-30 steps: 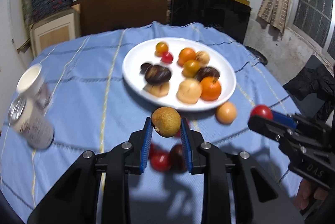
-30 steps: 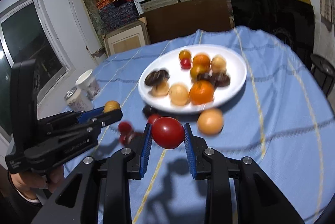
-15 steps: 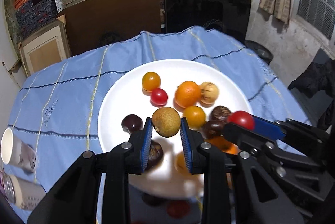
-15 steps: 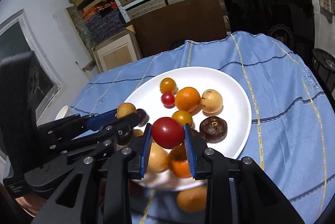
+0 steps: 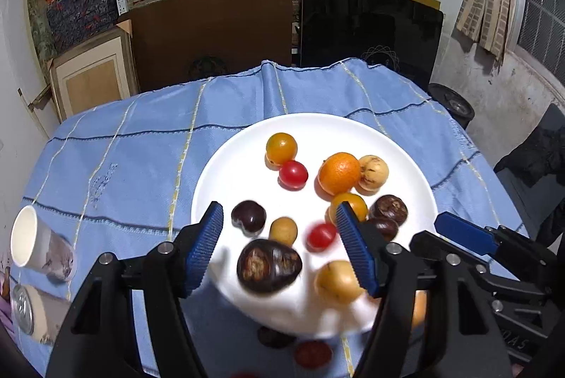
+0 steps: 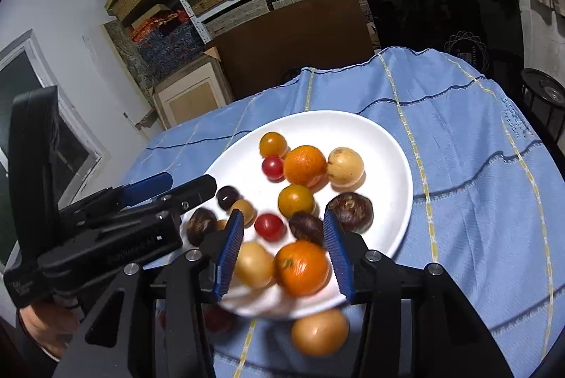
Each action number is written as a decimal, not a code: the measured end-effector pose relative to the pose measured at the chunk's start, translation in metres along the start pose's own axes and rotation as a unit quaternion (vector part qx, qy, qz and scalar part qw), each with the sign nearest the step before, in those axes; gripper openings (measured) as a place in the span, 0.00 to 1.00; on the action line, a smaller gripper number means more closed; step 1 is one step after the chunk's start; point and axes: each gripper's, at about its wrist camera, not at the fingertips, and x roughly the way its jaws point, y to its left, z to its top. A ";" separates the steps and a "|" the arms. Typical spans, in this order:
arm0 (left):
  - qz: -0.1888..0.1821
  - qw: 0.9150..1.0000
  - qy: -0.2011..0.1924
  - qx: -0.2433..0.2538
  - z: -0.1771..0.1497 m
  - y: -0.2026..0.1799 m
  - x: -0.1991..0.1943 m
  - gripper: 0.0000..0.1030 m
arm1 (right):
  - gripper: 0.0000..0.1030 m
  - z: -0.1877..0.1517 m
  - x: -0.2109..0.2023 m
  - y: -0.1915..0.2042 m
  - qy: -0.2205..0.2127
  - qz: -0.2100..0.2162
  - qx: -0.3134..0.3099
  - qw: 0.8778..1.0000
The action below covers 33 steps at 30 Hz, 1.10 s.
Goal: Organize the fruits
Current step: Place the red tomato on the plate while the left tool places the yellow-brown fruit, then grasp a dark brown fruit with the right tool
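Two handheld grippers hang tilted downward over the near side of a white plate (image 5: 226,173) on a blue checked tablecloth (image 5: 134,148). The left gripper (image 5: 279,229) stands with its blue pads wide apart, and nothing is pressed between them. The right gripper (image 6: 282,238) points the same way from the plate's 5 o'clock side, its pads parted as well and gripping nothing. At the lower left of the right wrist view a hand (image 6: 46,321) wraps the left gripper's handle. Half a second ago each gripper pinched a fruit: the left a tan longan, the right a red tomato. Both sets of jaws have just been opening, and both fruits now lie on the plate. The tan longan (image 5: 283,231) sits in the gap between the left pads, touching neither, with a large dark brown fruit (image 5: 269,265) just below it at 6 o'clock and a dark plum (image 5: 248,217) at its 10 o'clock. The red tomato (image 6: 269,226), blurred, lies between the right pads near their tips, closer to the left pad. Below it, also between those pads, rest a pale yellow fruit (image 6: 253,264) and an orange (image 6: 302,267). Toward the plate's 12 o'clock sit a yellow-orange tomato (image 5: 281,148), a small red tomato (image 5: 293,174) and a second orange (image 5: 339,173). Off the plate at 6 o'clock lies a blurred orange-yellow fruit (image 6: 320,332) on the cloth, and two cups (image 5: 39,247) lie at the table's 8 o'clock edge.
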 end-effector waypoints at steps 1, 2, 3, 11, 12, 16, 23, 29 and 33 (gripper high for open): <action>0.003 1.000 -0.002 -0.001 -0.005 0.001 -0.007 0.69 | 0.48 -0.002 -0.004 0.000 -0.001 0.000 0.001 1.000; 0.005 1.000 -0.004 -0.002 -0.008 0.002 -0.013 0.69 | 0.53 -0.006 -0.011 0.000 -0.004 0.003 0.005 1.000; 0.006 1.000 -0.007 -0.005 -0.015 0.004 -0.020 0.70 | 0.56 -0.010 -0.017 0.000 -0.004 0.004 0.007 1.000; 0.021 0.999 -0.021 -0.034 -0.078 0.026 -0.070 0.76 | 0.63 -0.056 -0.059 -0.003 -0.025 0.008 0.028 0.999; 0.023 0.999 -0.021 -0.040 -0.085 0.029 -0.073 0.76 | 0.63 -0.062 -0.061 -0.001 -0.024 0.004 0.022 0.999; 0.027 0.998 -0.004 -0.051 -0.125 0.034 -0.082 0.76 | 0.64 -0.088 -0.066 0.009 -0.012 0.005 -0.002 1.000; 0.040 0.998 0.017 -0.049 -0.167 0.031 -0.087 0.76 | 0.66 -0.120 -0.062 0.027 0.008 -0.025 -0.064 0.998; 0.052 0.998 0.010 -0.047 -0.177 0.041 -0.093 0.80 | 0.66 -0.128 -0.060 0.043 0.010 -0.016 -0.120 0.993; 0.040 0.996 0.014 -0.075 -0.175 0.059 -0.094 0.80 | 0.66 -0.138 -0.047 0.060 0.045 0.000 -0.154 0.987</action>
